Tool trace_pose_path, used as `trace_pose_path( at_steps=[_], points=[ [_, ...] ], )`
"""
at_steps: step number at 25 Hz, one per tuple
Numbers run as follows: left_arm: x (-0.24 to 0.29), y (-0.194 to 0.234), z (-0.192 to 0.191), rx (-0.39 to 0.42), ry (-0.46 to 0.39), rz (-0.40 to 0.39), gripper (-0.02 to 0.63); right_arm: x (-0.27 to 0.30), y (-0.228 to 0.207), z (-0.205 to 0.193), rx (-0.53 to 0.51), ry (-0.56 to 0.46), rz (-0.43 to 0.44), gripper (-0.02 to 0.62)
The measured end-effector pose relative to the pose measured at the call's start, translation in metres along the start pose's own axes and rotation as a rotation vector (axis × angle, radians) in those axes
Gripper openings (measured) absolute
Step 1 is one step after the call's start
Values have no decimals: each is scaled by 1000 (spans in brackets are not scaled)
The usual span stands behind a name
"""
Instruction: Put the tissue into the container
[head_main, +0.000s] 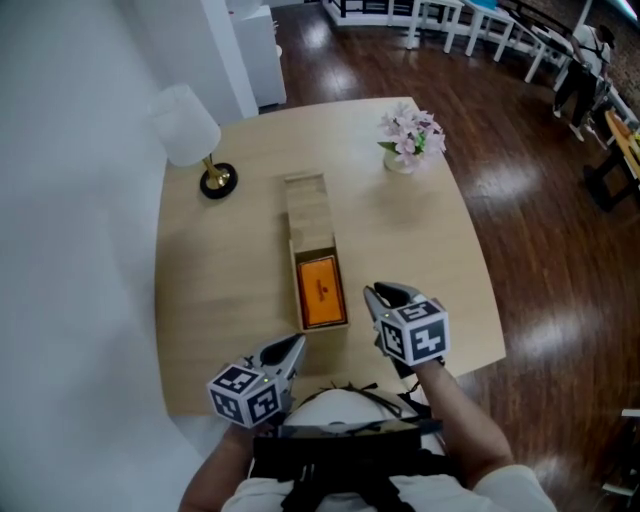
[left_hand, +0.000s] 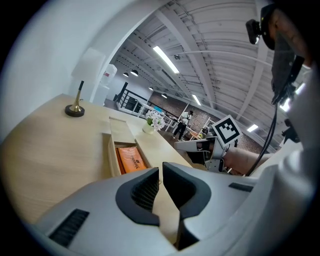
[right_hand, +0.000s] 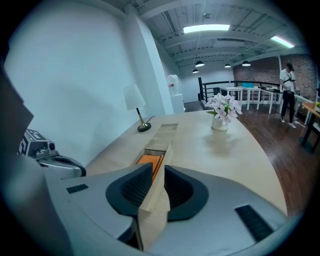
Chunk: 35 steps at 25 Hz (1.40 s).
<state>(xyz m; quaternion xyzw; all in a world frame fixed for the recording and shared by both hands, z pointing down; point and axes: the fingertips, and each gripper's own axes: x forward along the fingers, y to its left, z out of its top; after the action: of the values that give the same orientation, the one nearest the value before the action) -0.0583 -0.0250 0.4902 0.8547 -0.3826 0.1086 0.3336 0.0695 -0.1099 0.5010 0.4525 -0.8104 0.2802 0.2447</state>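
Left tongs (head_main: 297, 343) and right tongs (head_main: 372, 293), nearly closed and empty, flank the container (head_main: 294, 285); lamp (head_main: 185, 125), flowers (head_main: 410, 135) beyond.

An orange tissue pack (head_main: 320, 290) lies inside the open wooden container (head_main: 325, 326).

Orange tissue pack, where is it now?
The orange tissue pack lies inside the wooden box, mid-table in the head view, between the left gripper and right gripper.
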Motion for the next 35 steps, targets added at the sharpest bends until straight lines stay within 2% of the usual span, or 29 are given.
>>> trace_pose_path(
  at_steps=[4, 7, 23, 31, 35],
  points=[
    [3, -7, 2, 13, 2, -9, 0, -11, -8, -2, 0, -13, -12, 50],
    [4, -11, 1, 18, 8, -21, 0, -19, -13, -4, 21, -30, -11, 3],
    [-1, -19, 2, 55, 42, -19, 0, -60, -29, -23, 141, -54, 33, 3],
    [1, -30, -9, 75, 101, -38, 0, -61, -30, -21, 119, -60, 24, 3],
    [3, -28, -16, 97, 106, -58, 0, -60, -23, -18, 94, -66, 29, 3]
  ],
)
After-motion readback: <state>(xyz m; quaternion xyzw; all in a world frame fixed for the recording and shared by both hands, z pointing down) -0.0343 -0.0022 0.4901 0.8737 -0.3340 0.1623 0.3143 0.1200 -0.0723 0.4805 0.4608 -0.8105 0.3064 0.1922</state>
